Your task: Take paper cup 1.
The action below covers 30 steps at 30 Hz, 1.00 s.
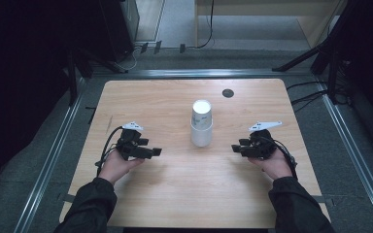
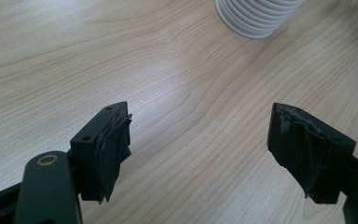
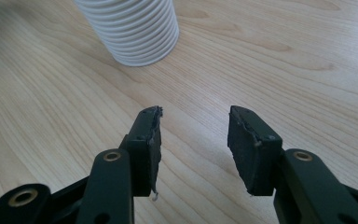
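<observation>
A stack of white ribbed paper cups stands upside down in the middle of the wooden table. My left gripper rests low over the table to the left of the stack and points right toward it, jaws open with nothing between them. My right gripper mirrors it on the right and points left, also open and empty. In the left gripper view the jaws stand wide apart over bare wood, with the stack's rim farther ahead. In the right gripper view the jaws are less wide, and the stack is ahead to the left.
A small dark round disc sits in the tabletop near the back edge. Metal rails run along the floor on both sides of the table. Dark stands and cables lie beyond the far corners.
</observation>
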Each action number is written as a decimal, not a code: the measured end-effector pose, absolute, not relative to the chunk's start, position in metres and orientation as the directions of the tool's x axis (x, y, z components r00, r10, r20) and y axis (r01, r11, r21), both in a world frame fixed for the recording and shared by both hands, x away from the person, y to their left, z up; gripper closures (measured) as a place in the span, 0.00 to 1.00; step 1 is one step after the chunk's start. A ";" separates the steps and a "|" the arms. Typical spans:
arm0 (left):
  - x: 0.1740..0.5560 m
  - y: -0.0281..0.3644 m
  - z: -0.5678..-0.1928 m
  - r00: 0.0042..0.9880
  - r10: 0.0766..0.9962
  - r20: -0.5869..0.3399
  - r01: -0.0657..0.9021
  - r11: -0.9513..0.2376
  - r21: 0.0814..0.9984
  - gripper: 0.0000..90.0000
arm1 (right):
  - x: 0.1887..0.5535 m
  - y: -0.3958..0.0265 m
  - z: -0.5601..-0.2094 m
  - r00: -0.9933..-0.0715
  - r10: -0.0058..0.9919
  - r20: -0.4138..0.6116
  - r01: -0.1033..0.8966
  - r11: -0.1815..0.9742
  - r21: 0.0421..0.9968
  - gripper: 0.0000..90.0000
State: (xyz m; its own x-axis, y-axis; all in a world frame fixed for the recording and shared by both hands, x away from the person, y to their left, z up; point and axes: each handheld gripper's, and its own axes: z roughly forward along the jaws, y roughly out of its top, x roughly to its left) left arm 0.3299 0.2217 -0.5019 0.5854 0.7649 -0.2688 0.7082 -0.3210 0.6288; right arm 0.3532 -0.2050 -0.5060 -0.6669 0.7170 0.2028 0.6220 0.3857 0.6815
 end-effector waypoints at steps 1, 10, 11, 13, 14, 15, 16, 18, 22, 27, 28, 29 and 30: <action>0.330 0.221 -0.502 0.588 0.764 -0.266 0.707 -0.326 0.628 0.24 | 0.353 -0.205 -0.506 -0.668 0.716 0.203 0.622 0.388 0.680 0.61; 0.331 0.221 -0.503 0.593 0.763 -0.258 0.707 -0.341 0.619 0.24 | 0.357 -0.208 -0.505 -0.669 0.704 0.241 0.638 0.375 0.673 0.52; 0.331 0.221 -0.503 0.593 0.763 -0.255 0.708 -0.344 0.617 0.24 | 0.358 -0.208 -0.505 -0.667 0.703 0.248 0.642 0.373 0.670 0.52; 0.331 0.221 -0.503 0.593 0.764 -0.256 0.709 -0.343 0.616 0.24 | 0.356 -0.209 -0.504 -0.672 0.701 0.236 0.633 0.380 0.674 0.54; 0.331 0.221 -0.502 0.594 0.762 -0.258 0.709 -0.344 0.615 0.24 | 0.356 -0.208 -0.503 -0.678 0.699 0.226 0.623 0.384 0.681 0.54; 0.331 0.221 -0.502 0.591 0.764 -0.260 0.711 -0.339 0.616 0.24 | 0.355 -0.208 -0.502 -0.678 0.701 0.222 0.619 0.380 0.688 0.56; 0.331 0.222 -0.502 0.590 0.765 -0.259 0.710 -0.340 0.617 0.24 | 0.354 -0.209 -0.502 -0.678 0.699 0.227 0.618 0.376 0.691 0.57; 0.331 0.222 -0.501 0.588 0.765 -0.265 0.714 -0.335 0.615 0.23 | 0.353 -0.209 -0.501 -0.672 0.703 0.235 0.625 0.367 0.689 0.58; 0.331 0.223 -0.501 0.587 0.765 -0.266 0.717 -0.338 0.610 0.23 | 0.353 -0.210 -0.500 -0.681 0.693 0.238 0.620 0.372 0.690 0.58; 0.331 0.225 -0.501 0.584 0.767 -0.264 0.715 -0.332 0.615 0.23 | 0.352 -0.208 -0.495 -0.728 0.654 0.205 0.567 0.407 0.716 0.50; 0.331 0.225 -0.501 0.585 0.766 -0.265 0.715 -0.334 0.614 0.23 | 0.352 -0.208 -0.494 -0.736 0.648 0.197 0.559 0.417 0.717 0.49; 0.330 0.226 -0.500 0.585 0.765 -0.270 0.717 -0.332 0.613 0.23 | 0.352 -0.207 -0.493 -0.739 0.645 0.197 0.558 0.422 0.715 0.48; 0.330 0.226 -0.500 0.587 0.762 -0.275 0.717 -0.331 0.613 0.23 | 0.352 -0.207 -0.491 -0.741 0.640 0.201 0.559 0.423 0.714 0.47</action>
State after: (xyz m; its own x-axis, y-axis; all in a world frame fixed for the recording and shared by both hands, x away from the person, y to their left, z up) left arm 0.3300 0.2258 -0.5000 0.5868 0.7618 -0.2746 0.7170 -0.3312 0.6133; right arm 0.3521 -0.2067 -0.4911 -0.7414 0.6401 0.2015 0.5587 0.4225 0.7137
